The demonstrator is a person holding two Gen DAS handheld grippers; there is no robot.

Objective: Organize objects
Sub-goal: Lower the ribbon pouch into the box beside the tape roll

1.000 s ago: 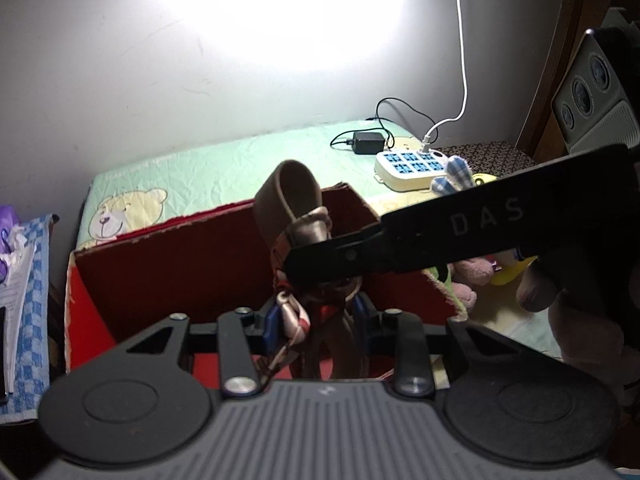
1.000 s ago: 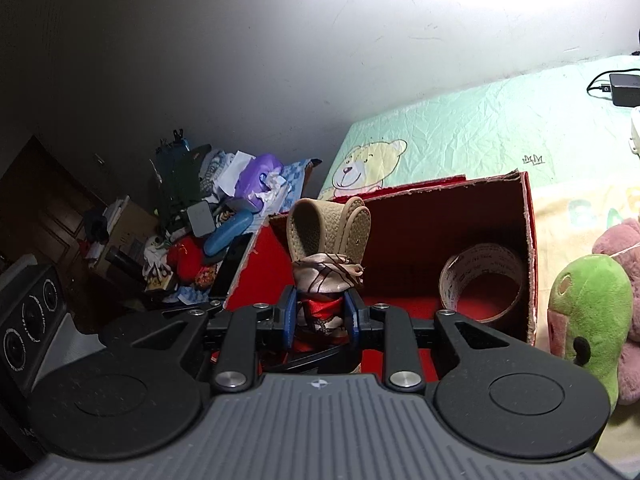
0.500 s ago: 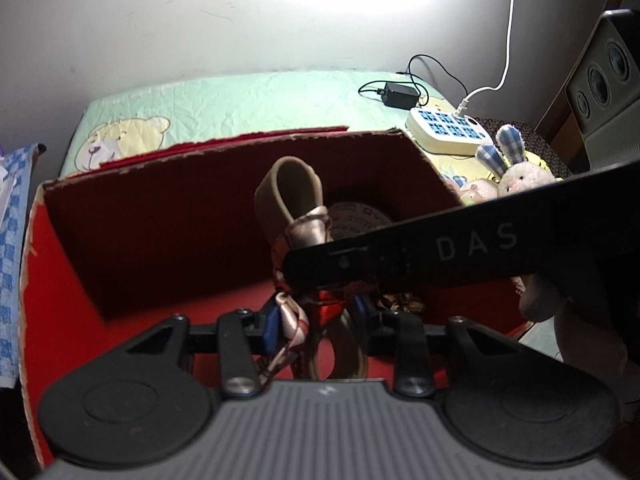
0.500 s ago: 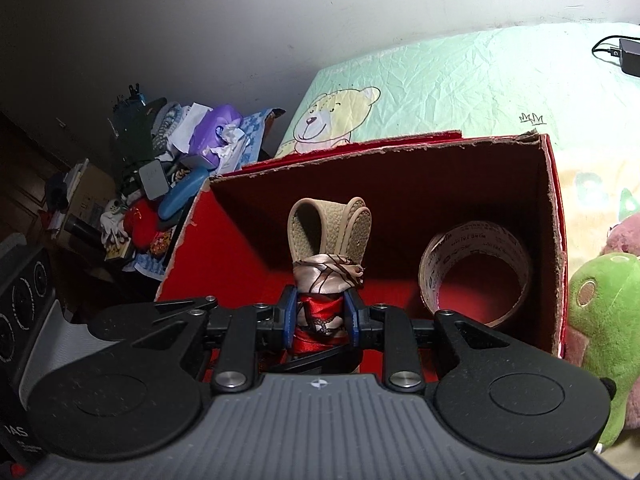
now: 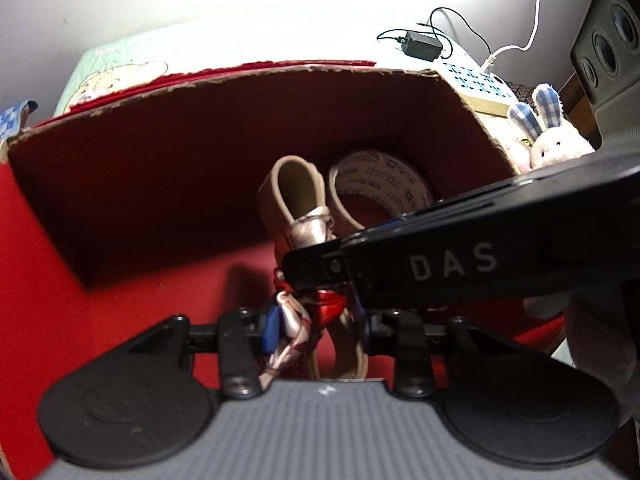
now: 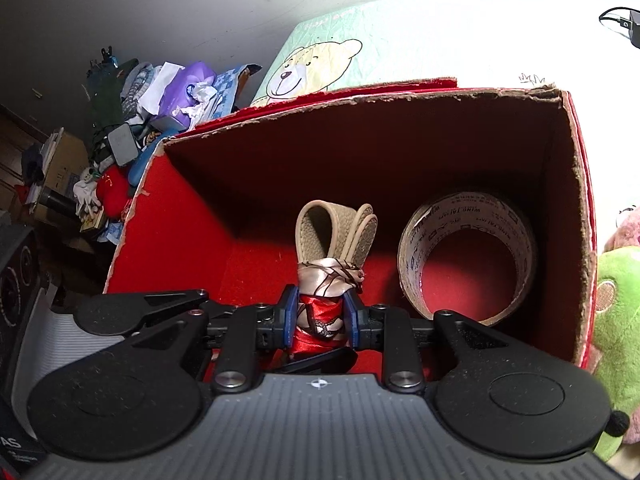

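Note:
A folded beige strap bundle [image 5: 294,196] tied with a red and pink satin ribbon [image 6: 322,310] hangs inside an open red cardboard box [image 6: 360,140]. My left gripper [image 5: 316,324] is shut on the ribbon end, blue pads on either side. My right gripper [image 6: 320,316] is shut on the same ribbon knot from the other side, and its black fingers [image 5: 452,264] cross the left wrist view. The bundle's loop [image 6: 332,232] stands upright just above the box floor. A roll of printed tape [image 6: 464,248] lies in the box to its right.
The box [image 5: 200,92] sits on a bear-print sheet [image 6: 312,68]. A power strip [image 5: 472,84] and a rabbit plush [image 5: 552,136] lie right of it, with a green plush [image 6: 616,320] close by. A clutter pile [image 6: 152,112] is at left and a speaker [image 5: 612,40] at right.
Both grippers have sunk with the strap bundle from above the box rim down into the box. The box walls now fill both views.

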